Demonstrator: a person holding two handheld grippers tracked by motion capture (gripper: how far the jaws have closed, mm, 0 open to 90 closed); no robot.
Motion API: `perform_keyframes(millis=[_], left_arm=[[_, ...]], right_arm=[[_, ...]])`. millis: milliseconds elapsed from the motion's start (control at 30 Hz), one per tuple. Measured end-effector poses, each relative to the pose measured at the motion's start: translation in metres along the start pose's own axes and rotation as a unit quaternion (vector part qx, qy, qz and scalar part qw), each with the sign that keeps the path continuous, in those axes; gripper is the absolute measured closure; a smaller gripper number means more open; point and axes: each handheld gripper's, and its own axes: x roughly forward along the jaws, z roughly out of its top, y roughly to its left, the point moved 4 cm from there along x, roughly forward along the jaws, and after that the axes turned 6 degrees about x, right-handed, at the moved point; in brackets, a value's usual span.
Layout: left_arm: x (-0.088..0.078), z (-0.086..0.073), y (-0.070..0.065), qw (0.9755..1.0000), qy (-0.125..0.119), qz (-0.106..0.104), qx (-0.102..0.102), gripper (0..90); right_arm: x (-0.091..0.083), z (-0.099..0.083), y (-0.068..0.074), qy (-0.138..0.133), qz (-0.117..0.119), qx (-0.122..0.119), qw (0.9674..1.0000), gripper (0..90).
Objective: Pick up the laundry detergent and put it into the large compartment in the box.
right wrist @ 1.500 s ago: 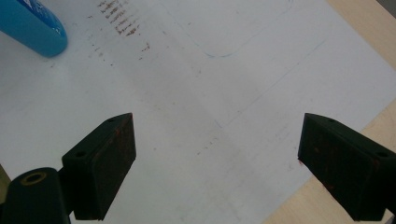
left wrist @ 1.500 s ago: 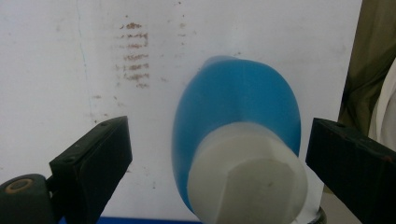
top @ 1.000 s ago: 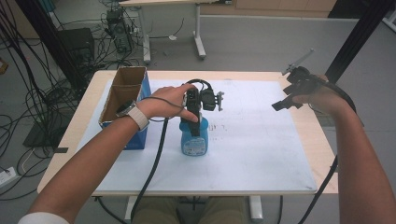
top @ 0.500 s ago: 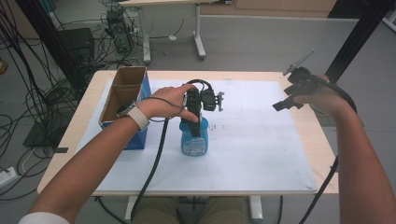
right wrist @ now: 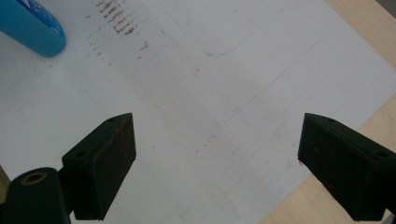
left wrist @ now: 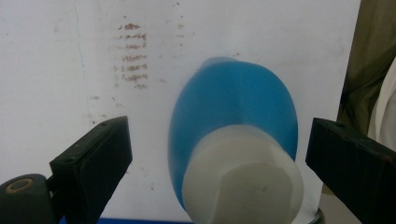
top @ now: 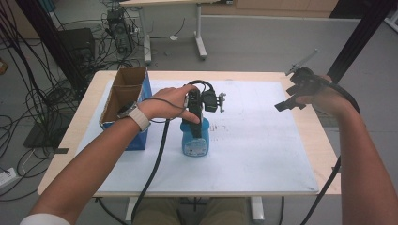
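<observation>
Here the blue bottle (top: 195, 138) stands upright (cap up) between the wide-open left tool (left wrist: 215, 154).

From my seat the lighting is even and soft, fairly bright, with no hard shadows on the white mat (top: 263, 154). The high view is slightly grainy, and its edges bow a little. In the left gripper view the blue bottle (left wrist: 233, 135) sits too close and blurs, especially its white cap (left wrist: 243, 179). The right gripper view stays sharper, without glare.

Blue bottle (left wrist: 233, 121) — its white cap (left wrist: 243, 179) blurred, cut off at the bottom edge.
</observation>
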Motion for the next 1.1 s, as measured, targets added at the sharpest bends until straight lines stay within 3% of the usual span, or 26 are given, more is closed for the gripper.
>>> perform_keyframes(millis=[1100], left_arm=[[0.0009,-0.0049,0.0012,1.0000,-0.004,0.003,-0.001,7.6]], right_arm=[[0.0030,0.0012,-0.0008,0.001,0.001,-0.001,1.0000,11.6]])
